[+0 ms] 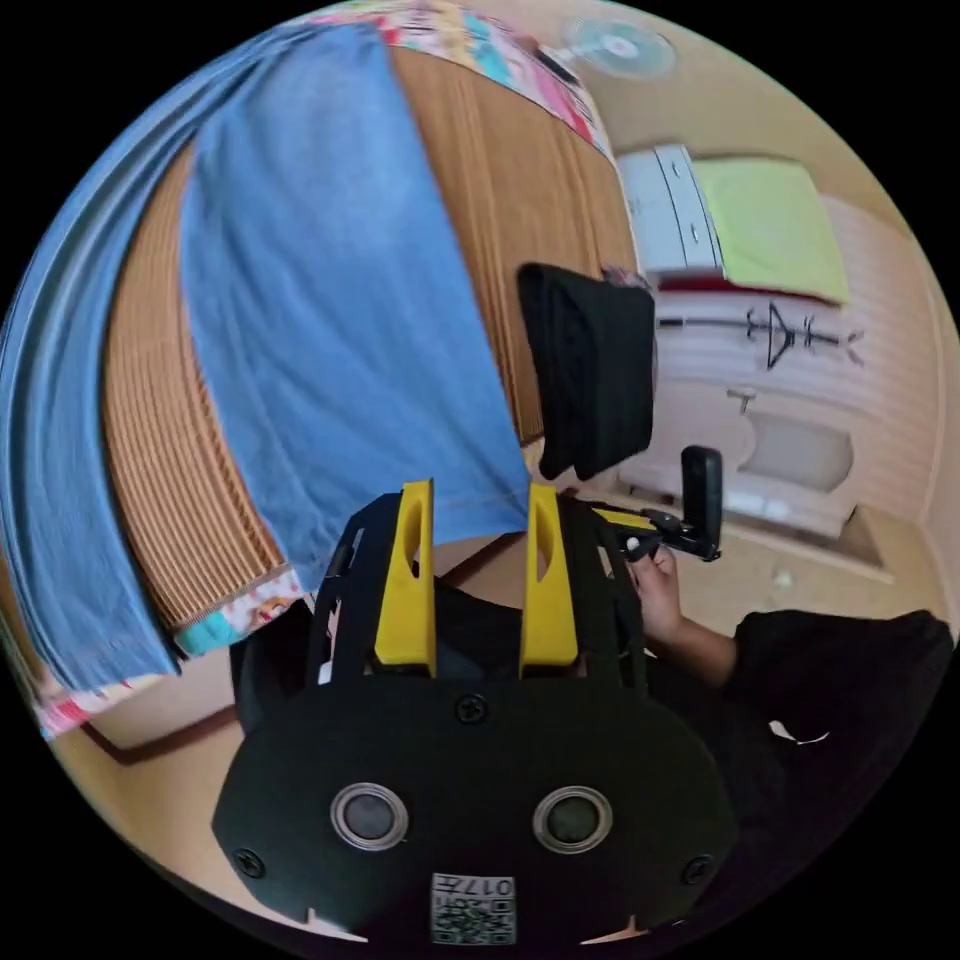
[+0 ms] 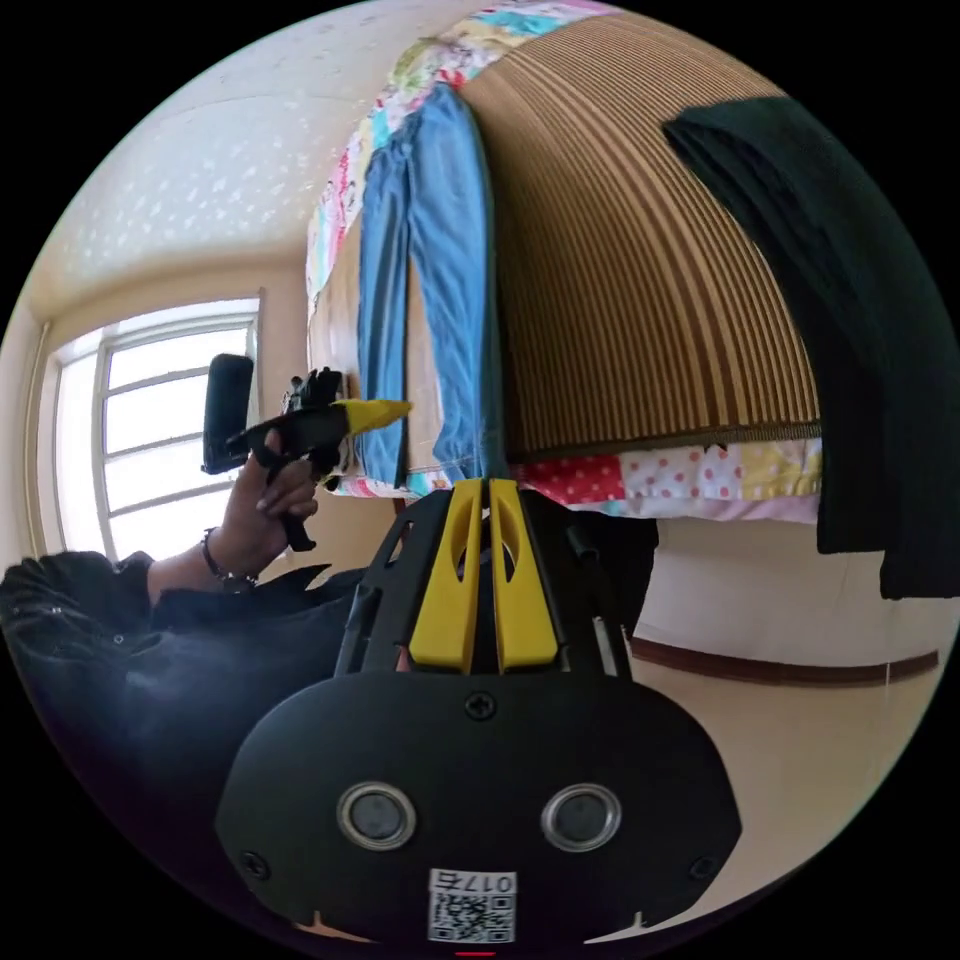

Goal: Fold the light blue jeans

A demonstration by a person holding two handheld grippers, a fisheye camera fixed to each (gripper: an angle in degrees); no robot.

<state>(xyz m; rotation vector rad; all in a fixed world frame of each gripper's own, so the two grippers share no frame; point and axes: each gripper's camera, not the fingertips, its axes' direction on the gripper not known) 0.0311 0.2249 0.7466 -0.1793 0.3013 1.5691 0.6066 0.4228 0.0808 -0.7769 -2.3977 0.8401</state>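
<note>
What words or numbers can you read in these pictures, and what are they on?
Sticker on the left gripper: square code and tiny upside-down characters, too small to read.
Sticker on the right gripper: the same, too small to read.
Light blue jeans and patchwork cover: no words.

Light blue jeans lie flat on the striped mat, legs seemingly apart.

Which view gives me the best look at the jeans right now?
The left gripper view: the jeans spread large across the striped mat. In the right gripper view the jeans look narrow, both legs hanging to the bed edge.
</note>
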